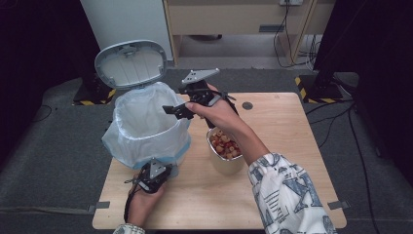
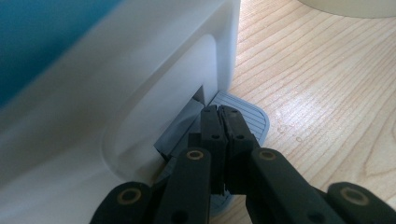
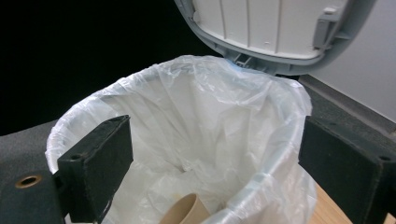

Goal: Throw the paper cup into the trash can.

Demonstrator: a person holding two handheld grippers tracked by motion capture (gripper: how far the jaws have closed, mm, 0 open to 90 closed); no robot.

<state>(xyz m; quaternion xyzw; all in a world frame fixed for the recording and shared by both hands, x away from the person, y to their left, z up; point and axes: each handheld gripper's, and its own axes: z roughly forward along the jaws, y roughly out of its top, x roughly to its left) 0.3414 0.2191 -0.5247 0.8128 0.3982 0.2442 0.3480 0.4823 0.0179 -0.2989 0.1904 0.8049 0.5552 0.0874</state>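
The left gripper is held low at the foot of the pedal bin, its jaws closed together with nothing between them and their tips pressed on the grey ribbed pedal, which juts from the bin's white base onto the worktop. The bin's lid is stood open above the rim. The right gripper is held over the bin's near rim (in the right gripper view the liner mouth lies straight ahead), and its jaws are parted with nothing clamped between them. Below and between those jaws, a brown paper cup is seen lying inside the white plastic liner. Behind the right gripper, near the wrist, a container of food scraps is stood on the worktop.
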